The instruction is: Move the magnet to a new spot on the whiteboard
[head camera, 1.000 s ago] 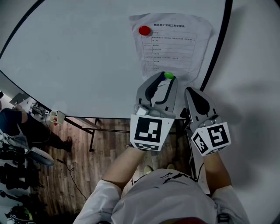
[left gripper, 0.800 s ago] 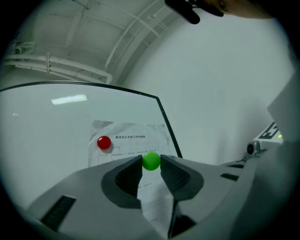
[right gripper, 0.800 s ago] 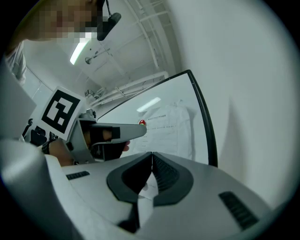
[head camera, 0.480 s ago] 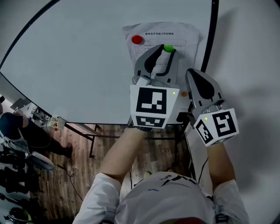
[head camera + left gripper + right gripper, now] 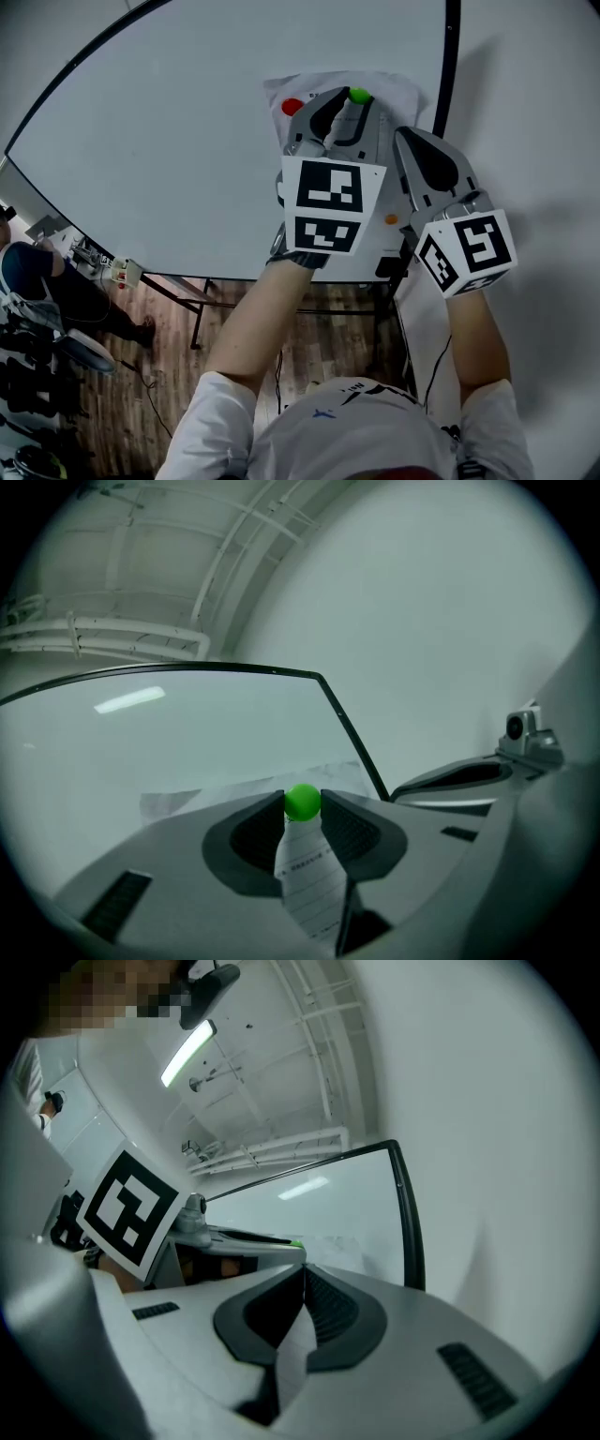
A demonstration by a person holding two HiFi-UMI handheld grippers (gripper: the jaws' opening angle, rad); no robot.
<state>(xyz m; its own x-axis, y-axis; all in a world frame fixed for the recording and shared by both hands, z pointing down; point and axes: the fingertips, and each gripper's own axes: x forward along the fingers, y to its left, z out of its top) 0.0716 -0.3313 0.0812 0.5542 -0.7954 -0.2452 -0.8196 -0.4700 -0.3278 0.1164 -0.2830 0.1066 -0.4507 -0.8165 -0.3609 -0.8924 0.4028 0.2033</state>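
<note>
A: Why does the left gripper (image 5: 302, 808) sit where it does?
B: Its jaws pinch the green magnet (image 5: 359, 95) at their very tips, over the top of the paper (image 5: 307, 878) on the whiteboard (image 5: 169, 122). A tip grip probably lets the magnet be set flat. Whether it touches the sheet can't be told.
A: And the right gripper (image 5: 305, 1279)?
B: Its jaws are pressed together with nothing between them. It waits just beside the left one, near the frame (image 5: 448, 66).
A: Anything in the way?
B: A red magnet (image 5: 292, 108) pins the paper's corner close by. The board spreads wide to the left.
</note>
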